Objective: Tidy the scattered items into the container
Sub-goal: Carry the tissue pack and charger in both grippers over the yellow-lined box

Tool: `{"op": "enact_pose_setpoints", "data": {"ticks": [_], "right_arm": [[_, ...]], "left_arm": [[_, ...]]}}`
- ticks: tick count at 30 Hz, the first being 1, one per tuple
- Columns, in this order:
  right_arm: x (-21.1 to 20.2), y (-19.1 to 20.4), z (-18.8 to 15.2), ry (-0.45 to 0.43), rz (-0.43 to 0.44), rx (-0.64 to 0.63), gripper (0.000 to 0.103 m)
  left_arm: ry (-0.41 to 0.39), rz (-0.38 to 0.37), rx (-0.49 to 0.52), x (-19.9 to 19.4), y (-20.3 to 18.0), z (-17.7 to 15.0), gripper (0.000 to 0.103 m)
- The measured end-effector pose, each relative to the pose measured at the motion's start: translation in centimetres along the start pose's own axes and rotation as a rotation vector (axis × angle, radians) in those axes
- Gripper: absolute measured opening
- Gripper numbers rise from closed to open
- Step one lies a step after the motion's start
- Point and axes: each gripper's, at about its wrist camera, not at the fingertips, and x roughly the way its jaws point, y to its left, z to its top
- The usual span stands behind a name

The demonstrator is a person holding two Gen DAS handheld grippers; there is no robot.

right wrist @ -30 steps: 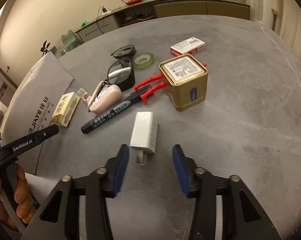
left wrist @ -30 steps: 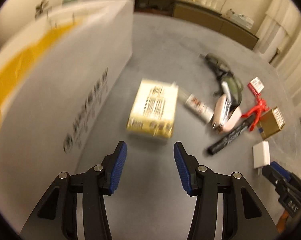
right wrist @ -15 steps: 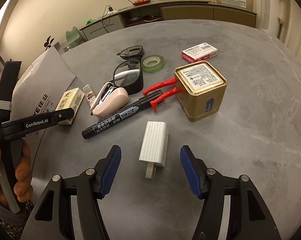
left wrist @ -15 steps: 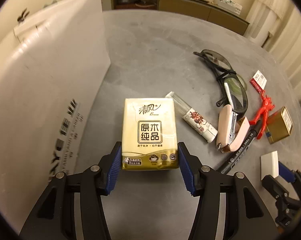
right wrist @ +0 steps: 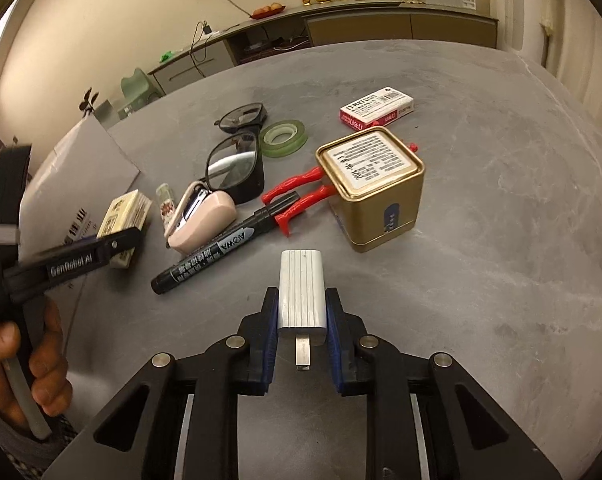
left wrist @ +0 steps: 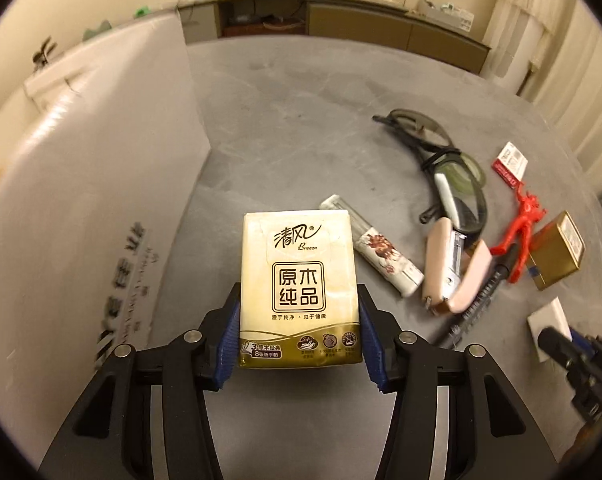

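Observation:
My left gripper (left wrist: 299,334) is shut on a cream and gold tissue pack (left wrist: 299,280) on the grey table, its blue pads on both sides. The white cardboard container (left wrist: 81,184) stands just to its left. My right gripper (right wrist: 302,326) is shut on a white ribbed charger plug (right wrist: 302,288), prongs toward the camera. Scattered on the table are a black marker (right wrist: 217,248), a pink stapler (right wrist: 201,220), a small tube (left wrist: 381,252), glasses (right wrist: 237,168), a red figure (right wrist: 297,196), a gold tin (right wrist: 375,188), a green tape roll (right wrist: 283,137) and a red and white box (right wrist: 377,109).
The left gripper's handle and the hand holding it (right wrist: 33,360) fill the left of the right wrist view. A sideboard (right wrist: 361,28) lines the far wall. The table's curved edge (right wrist: 573,92) runs along the right.
Both grippers moved forward over their items and closed: the left onto the tissue pack, the right onto the charger plug.

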Motion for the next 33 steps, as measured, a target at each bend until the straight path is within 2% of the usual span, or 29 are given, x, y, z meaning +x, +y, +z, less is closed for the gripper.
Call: {"op": "enact_pose_setpoints", "data": {"ticks": [7, 13, 22, 33], "right_arm": [[-1.3, -0.4, -0.8, -0.003, 0.065, 0.033, 0.023], [-2.4, 0.4, -1.9, -0.018, 0.055, -0.003, 0.023], [-4.9, 4.1, -3.2, -0.080, 0.025, -0.124, 0.023], [-8.4, 9.1, -4.7, -0.153, 0.033, -0.229, 0.023]], "left_arm": [[-0.036, -0.023, -0.026, -3.5, -0.1, -1.8, 0.054], [-0.060, -0.015, -0.022, -6.1, -0.4, -2.8, 0.054], [-0.147, -0.016, -0.011, -11.4, 0.1, -4.1, 0.054], [-0.212, -0.030, -0.022, -15.4, 1.7, -5.4, 0.054]]}}
